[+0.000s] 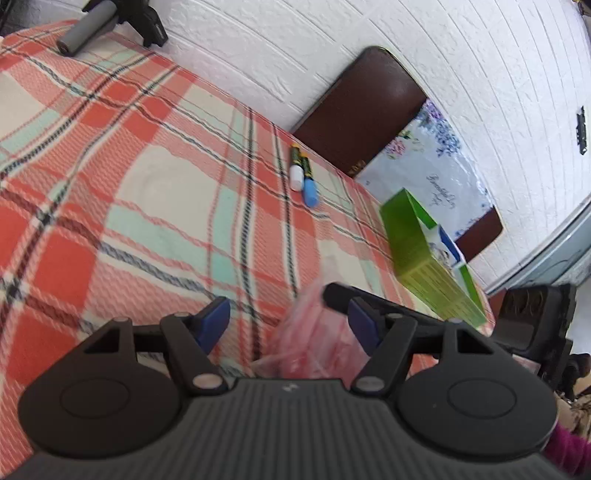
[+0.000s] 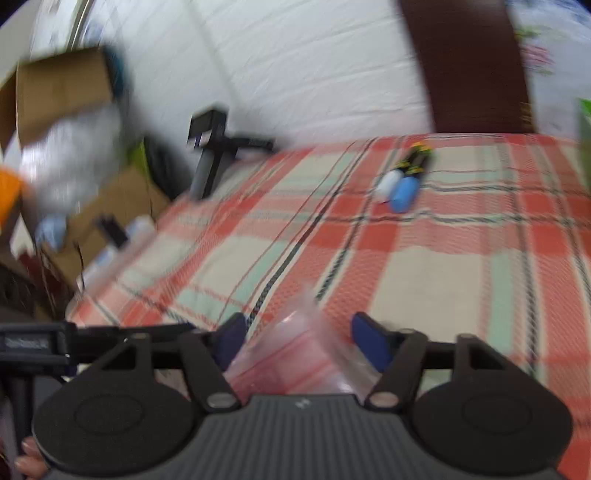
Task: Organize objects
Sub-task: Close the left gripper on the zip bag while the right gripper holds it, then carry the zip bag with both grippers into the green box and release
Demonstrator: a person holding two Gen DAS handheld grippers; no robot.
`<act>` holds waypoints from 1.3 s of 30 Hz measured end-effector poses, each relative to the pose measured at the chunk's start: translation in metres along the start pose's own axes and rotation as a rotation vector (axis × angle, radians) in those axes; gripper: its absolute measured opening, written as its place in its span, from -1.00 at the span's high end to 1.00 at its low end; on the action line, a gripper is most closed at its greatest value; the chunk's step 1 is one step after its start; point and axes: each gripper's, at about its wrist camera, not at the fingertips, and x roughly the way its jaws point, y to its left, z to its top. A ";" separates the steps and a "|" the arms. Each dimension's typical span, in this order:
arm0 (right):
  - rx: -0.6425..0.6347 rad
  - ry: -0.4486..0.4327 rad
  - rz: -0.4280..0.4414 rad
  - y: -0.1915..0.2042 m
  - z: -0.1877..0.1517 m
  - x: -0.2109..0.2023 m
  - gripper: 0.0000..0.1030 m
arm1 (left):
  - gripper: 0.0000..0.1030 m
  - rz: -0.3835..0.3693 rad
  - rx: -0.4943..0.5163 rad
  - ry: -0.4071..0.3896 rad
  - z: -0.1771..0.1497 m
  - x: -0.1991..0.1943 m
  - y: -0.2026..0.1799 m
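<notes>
Two markers lie side by side on the plaid cloth, one with a white cap and one with a blue cap; they also show in the right wrist view, white cap and blue cap. A clear plastic bag lies between the blue pads of my left gripper, whose jaws stand wide apart. In the right wrist view the bag lies between the pads of my right gripper, also wide apart. The other gripper's dark finger reaches in beside the left gripper's right pad.
A green open box stands at the table's right edge. A dark brown chair back and floral cushion stand behind the table by the white wall. A grey-handled tool lies far left. Cardboard boxes stand left of the table.
</notes>
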 end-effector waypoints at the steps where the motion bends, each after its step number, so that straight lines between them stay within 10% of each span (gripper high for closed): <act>1: 0.034 -0.028 0.001 -0.007 -0.004 -0.013 -0.50 | -0.39 -0.007 0.000 0.010 -0.001 0.000 -0.003; 12: -0.015 0.008 0.011 -0.019 -0.024 -0.020 -0.42 | -0.28 0.104 -0.026 0.131 -0.022 0.014 -0.026; 21: 0.264 0.019 0.138 -0.048 -0.044 -0.039 0.21 | 0.17 0.087 0.037 0.187 -0.029 0.029 -0.052; 39: 0.476 -0.446 -0.149 -0.162 -0.020 -0.180 0.28 | 0.18 -0.154 0.424 0.262 -0.010 0.150 -0.238</act>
